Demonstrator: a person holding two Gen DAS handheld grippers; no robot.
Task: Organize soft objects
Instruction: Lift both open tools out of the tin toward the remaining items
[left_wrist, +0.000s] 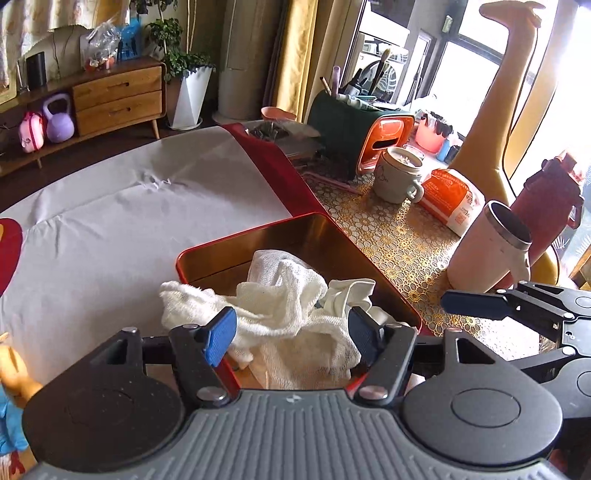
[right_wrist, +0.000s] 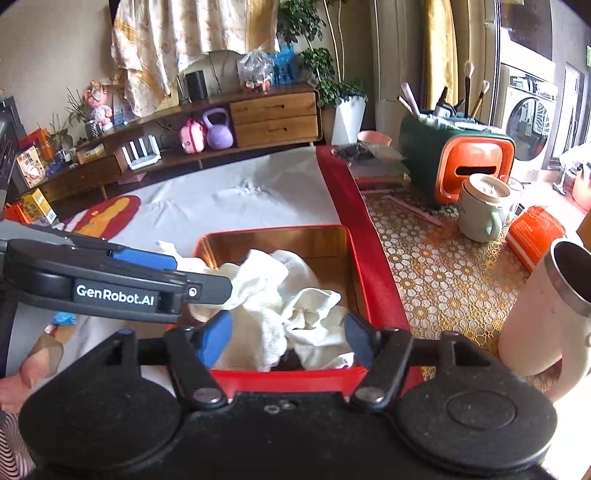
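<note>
A red tin box (left_wrist: 258, 236) (right_wrist: 373, 291) with a gold inside sits on the white table cover. White gauze cloths (left_wrist: 280, 302) (right_wrist: 273, 299) lie crumpled in it, and one end hangs over its left rim. My left gripper (left_wrist: 291, 332) is open, its blue pads either side of the cloth pile just above the box's near edge. My right gripper (right_wrist: 288, 339) is open too, over the box's near rim, with nothing between its pads. The left gripper also shows side-on in the right wrist view (right_wrist: 147, 273), and the right gripper's finger in the left wrist view (left_wrist: 476, 302).
Right of the box, on a gold lace mat (left_wrist: 399, 236), stand a white tumbler (left_wrist: 487, 251) (right_wrist: 546, 314), a lidded mug (left_wrist: 397, 177) (right_wrist: 484, 206), an orange packet (left_wrist: 454, 199) and a green-orange holder with brushes (right_wrist: 454, 155). A maroon bottle (left_wrist: 550, 195) stands behind the tumbler. White cover (left_wrist: 129, 206) lies to the left.
</note>
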